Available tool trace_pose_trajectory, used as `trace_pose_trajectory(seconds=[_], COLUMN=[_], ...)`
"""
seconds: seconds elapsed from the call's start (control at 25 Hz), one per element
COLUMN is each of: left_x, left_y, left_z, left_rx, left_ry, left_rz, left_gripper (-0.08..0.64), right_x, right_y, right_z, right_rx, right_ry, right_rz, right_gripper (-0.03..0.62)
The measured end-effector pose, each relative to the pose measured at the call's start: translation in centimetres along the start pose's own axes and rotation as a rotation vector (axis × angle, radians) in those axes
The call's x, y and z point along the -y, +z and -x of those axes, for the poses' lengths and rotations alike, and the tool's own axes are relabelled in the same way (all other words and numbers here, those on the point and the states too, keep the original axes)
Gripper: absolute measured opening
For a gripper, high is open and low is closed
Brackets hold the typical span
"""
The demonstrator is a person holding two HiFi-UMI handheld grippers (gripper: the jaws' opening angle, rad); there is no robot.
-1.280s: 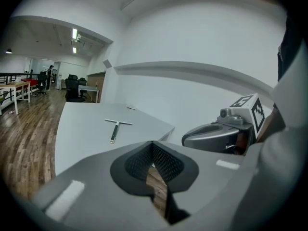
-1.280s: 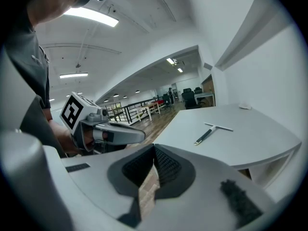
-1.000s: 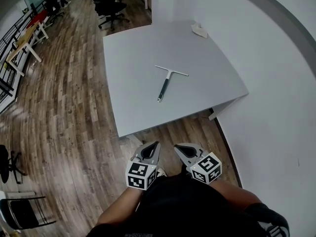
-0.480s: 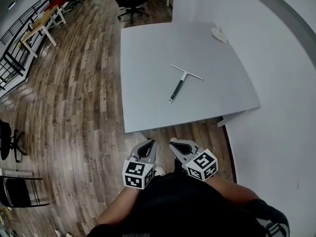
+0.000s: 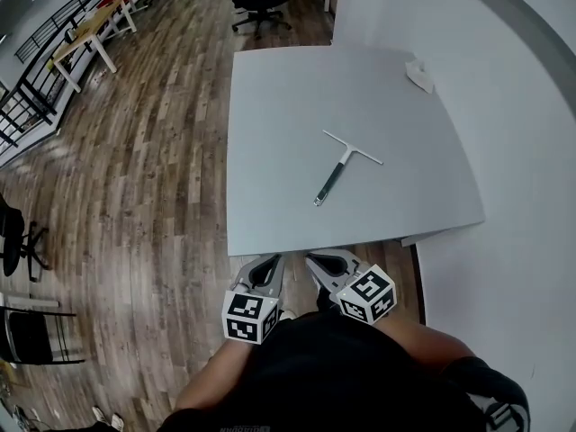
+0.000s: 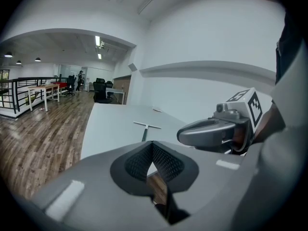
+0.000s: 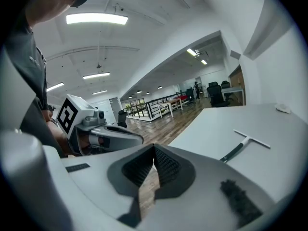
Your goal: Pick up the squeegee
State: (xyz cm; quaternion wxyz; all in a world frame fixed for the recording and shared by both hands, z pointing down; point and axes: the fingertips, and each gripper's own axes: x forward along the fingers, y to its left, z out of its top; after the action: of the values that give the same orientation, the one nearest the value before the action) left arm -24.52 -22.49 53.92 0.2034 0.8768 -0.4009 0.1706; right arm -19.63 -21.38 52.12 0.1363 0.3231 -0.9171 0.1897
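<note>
Approach: your left gripper [image 5: 269,261], right gripper [image 5: 315,260] pressed together, empty, short of tabletop [image 5: 270,151] near edge; spread one, reach squeegee [image 5: 345,171].

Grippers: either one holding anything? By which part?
Nothing held. Left gripper and right gripper are shut, empty; the squeegee lies untouched on the table.

A: What does your left claw's camera list?

B: Bottom centre: my left gripper [image 6: 152,146], jaws closed tip to tip, nothing between them. Right of centre: my right gripper [image 6: 185,134], with its marker cube [image 6: 245,105] up and to the right. Centre: grey table [image 6: 108,129], with the squeegee [image 6: 146,128] lying flat on it, well beyond my jaws.

A: And the left side?

B: Wooden floor [image 6: 38,143], black railing [image 6: 17,91], office chairs [image 6: 101,87] far off.
</note>
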Motion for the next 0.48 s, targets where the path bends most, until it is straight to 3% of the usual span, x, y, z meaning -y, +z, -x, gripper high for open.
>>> trace_pose_trajectory(seconds=[0.2, 0.48], left_x=[-0.6, -1.1], left_y=[1.5, 1.7], left_z=[-3.4, -8.7], left_rx=[-0.007, -0.064], left_ry=[0.011, 0.021], left_rz=[-0.010, -0.036], left_gripper=[0.008, 0.008], right_x=[4.2, 12.6], right_y=[1.3, 2.0], right_z=[-0.3, 0.3], right_rx=[0.020, 0.058], right_ry=[-0.010, -0.090], right_rz=[-0.023, -0.133], right_gripper=[0.005, 0.005])
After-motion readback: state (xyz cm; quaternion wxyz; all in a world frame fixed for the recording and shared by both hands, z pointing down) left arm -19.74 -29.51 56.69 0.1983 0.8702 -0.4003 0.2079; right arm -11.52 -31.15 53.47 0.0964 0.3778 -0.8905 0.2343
